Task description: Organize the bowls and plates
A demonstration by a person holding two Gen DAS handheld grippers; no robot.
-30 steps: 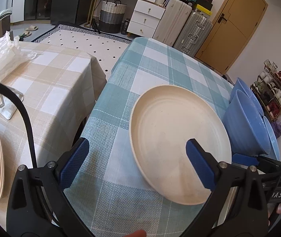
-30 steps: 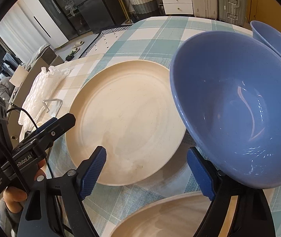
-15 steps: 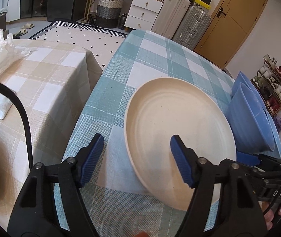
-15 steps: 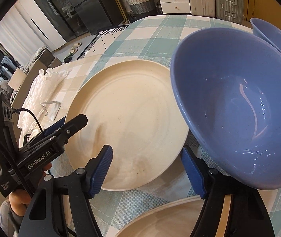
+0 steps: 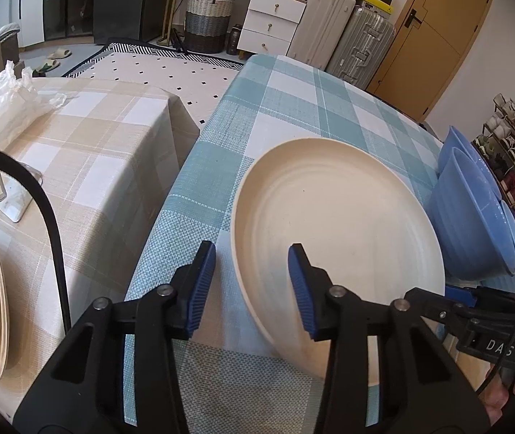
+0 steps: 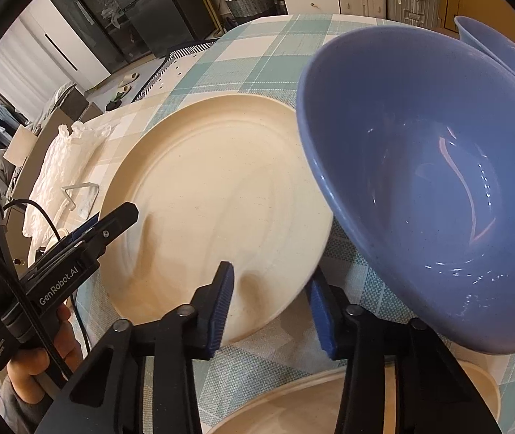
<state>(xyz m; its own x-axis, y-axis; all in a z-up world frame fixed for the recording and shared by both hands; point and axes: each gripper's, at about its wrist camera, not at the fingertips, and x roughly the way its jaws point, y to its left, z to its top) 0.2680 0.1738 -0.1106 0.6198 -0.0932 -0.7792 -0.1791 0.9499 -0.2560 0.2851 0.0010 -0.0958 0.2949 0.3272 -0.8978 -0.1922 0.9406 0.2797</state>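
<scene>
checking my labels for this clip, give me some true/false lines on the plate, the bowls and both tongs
1. The left tongs straddle the rim of the cream plate. True.
2. The plate lies on a beige cloth. False: it is on the teal checked cloth.
3. The right tongs are clamped shut on a blue bowl. False: their jaws stand apart at the plate's edge.
4. Two blue bowls sit beside the plate. True.
</scene>
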